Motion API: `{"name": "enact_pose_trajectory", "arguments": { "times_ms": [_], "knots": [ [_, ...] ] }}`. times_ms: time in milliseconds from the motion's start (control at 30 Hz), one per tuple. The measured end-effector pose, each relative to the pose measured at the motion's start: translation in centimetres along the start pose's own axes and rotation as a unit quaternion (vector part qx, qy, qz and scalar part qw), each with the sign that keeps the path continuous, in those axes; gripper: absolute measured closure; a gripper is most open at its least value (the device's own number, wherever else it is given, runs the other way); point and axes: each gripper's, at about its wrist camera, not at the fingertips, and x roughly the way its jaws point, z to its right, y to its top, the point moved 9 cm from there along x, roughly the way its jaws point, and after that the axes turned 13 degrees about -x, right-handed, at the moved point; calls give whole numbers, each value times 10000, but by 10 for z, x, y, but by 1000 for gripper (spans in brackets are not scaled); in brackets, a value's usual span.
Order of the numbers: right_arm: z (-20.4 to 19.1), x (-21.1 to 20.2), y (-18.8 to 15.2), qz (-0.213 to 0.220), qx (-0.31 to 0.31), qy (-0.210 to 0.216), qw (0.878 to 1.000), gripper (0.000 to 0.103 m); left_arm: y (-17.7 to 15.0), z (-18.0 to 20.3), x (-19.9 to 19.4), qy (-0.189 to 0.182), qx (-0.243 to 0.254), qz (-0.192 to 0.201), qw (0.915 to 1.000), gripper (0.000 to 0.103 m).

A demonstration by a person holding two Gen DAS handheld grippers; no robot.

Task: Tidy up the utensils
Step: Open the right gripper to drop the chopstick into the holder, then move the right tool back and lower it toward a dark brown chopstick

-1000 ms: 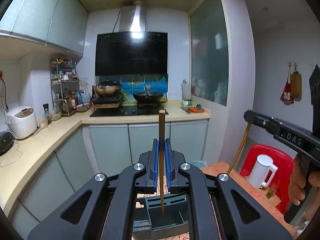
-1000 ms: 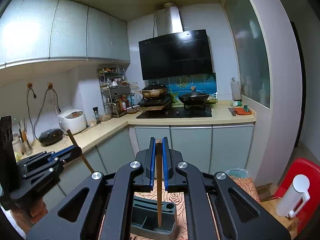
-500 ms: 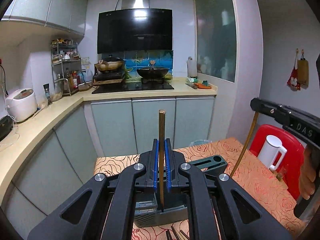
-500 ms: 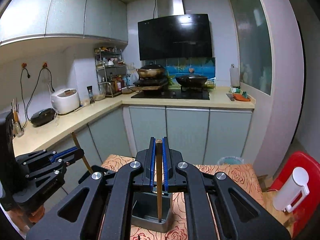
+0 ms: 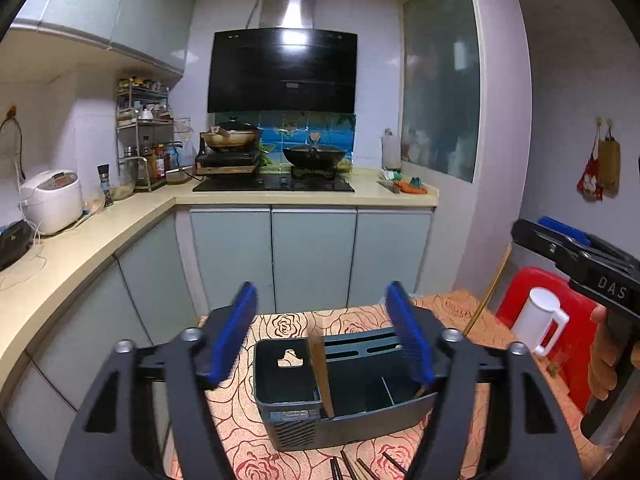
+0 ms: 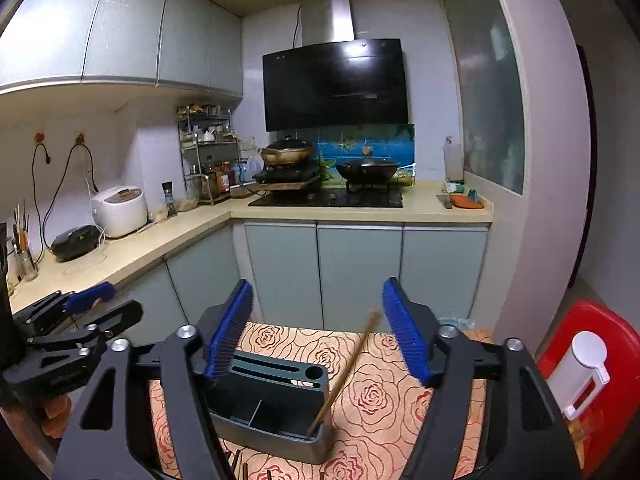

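Observation:
A grey utensil holder (image 5: 340, 428) stands on the rose-patterned table. My left gripper (image 5: 322, 334) hangs just above it, and its jaws are opening. One brown chopstick (image 5: 320, 372) stands free between the blue pads, its lower end in the holder. My right gripper (image 6: 318, 334) is opening its jaws over the holder (image 6: 276, 376) too. A second chopstick (image 6: 348, 364) leans to the right between those pads, its tip in the holder's right compartment and touching neither pad. Each view shows the other gripper at its edge.
Several loose chopsticks (image 5: 352, 468) lie on the table (image 6: 372, 396) in front of the holder. A white jug (image 5: 536, 324) stands on a red stool (image 6: 616, 336) to the right. Kitchen cabinets and a counter with a rice cooker (image 6: 118, 210) lie beyond the table.
Both grippers sank toward the holder, then went from shut on a chopstick to open. Both chopsticks dropped into the holder; the right one tipped to the right.

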Motion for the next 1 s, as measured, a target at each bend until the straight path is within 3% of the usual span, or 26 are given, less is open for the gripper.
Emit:
{"name": "enact_pose_trajectory", "arguments": {
  "times_ms": [200, 533, 1000],
  "knots": [
    [12, -25, -3, 117, 78, -5, 9999, 28, -1, -7, -25, -21, -104, 173, 9998, 20],
    [14, -63, -33, 117, 101, 151, 9998, 20, -25, -17, -54, 52, -35, 124, 9999, 18],
    [4, -97, -124, -313, 21, 89, 9995, 20, -109, -47, -83, 377, 67, -250, 9990, 16]
  ]
}}
